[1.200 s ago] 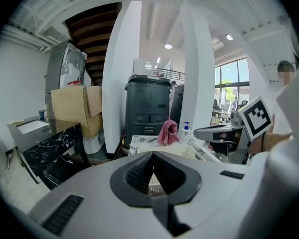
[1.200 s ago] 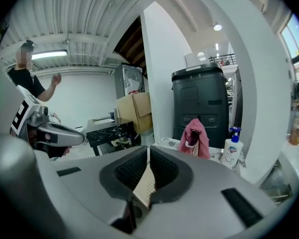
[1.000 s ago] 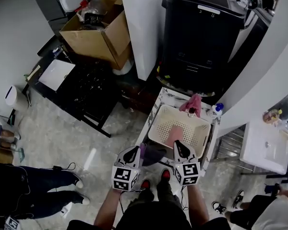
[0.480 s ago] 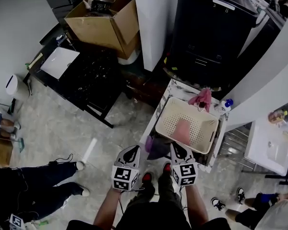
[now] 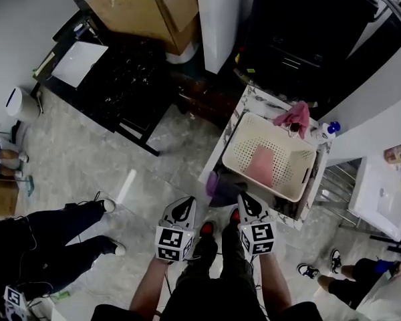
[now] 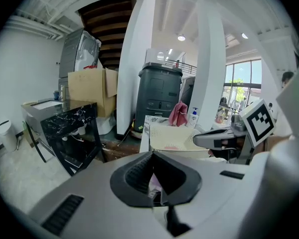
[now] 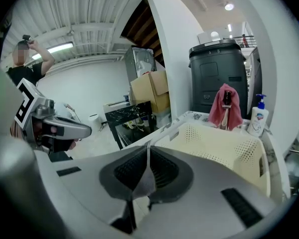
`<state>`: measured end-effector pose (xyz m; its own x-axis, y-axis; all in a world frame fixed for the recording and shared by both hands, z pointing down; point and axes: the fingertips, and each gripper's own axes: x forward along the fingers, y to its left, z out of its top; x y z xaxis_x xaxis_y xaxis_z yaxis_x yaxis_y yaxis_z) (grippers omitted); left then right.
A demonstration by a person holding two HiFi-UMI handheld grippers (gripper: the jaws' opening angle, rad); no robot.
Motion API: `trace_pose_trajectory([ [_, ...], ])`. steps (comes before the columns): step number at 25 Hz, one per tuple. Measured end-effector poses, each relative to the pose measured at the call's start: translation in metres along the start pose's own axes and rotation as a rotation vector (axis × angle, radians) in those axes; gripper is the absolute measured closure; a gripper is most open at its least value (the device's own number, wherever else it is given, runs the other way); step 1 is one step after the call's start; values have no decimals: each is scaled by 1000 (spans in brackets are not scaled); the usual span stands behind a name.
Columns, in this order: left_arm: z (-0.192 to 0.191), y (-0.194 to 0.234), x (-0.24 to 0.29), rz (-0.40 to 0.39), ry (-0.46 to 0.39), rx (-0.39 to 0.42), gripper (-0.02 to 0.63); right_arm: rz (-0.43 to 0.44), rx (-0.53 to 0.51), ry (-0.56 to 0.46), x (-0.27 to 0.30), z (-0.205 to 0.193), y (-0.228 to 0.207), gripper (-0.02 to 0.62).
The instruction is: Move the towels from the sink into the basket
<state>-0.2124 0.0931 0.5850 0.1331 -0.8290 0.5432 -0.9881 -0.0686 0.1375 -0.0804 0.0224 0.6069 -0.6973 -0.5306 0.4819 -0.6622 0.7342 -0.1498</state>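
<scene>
I'm clamping my left gripper (image 5: 182,210) and right gripper (image 5: 246,204) on one purple towel (image 5: 217,187), holding it spread just near-left of the basket (image 5: 237,150), probably to clear its rim beside the pink towel (image 5: 260,164) inside.

Holding left gripper (image 5: 185,206) and right gripper (image 5: 246,200) side by side, close in, forearms (image 5: 146,294) stretched ahead. Pointing both away and somewhat downward. Pinching one purple towel (image 5: 218,191) in both sets of shut jaws.
</scene>
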Motion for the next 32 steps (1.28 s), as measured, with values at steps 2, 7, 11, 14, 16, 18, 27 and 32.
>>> trace_pose_trajectory([
  [2, -8, 0, 0, 1, 11, -6, 598, 4, 2, 11, 1, -8, 1, 552],
  [7, -22, -3, -1, -3, 32, -14, 598, -1, -1, 38, 5, -22, 2, 552],
  [11, -25, -5, -2, -6, 38, -13, 598, 20, -19, 78, 13, -35, 6, 497],
  [14, -27, -5, -3, -4, 44, -14, 598, 40, -21, 116, 20, -45, 10, 406],
  [16, -28, -4, -4, 0, 46, -16, 598, 40, -26, 135, 24, -53, 11, 390],
  [18, -29, -2, -5, 5, 49, -19, 598, 37, -29, 151, 27, -59, 11, 387],
  [27, -42, 2, -8, 15, 70, -26, 598, -36, -105, 168, 32, -69, 8, 410],
  [32, -40, 2, -8, 12, 65, -25, 598, -59, -109, 171, 32, -69, 5, 460],
])
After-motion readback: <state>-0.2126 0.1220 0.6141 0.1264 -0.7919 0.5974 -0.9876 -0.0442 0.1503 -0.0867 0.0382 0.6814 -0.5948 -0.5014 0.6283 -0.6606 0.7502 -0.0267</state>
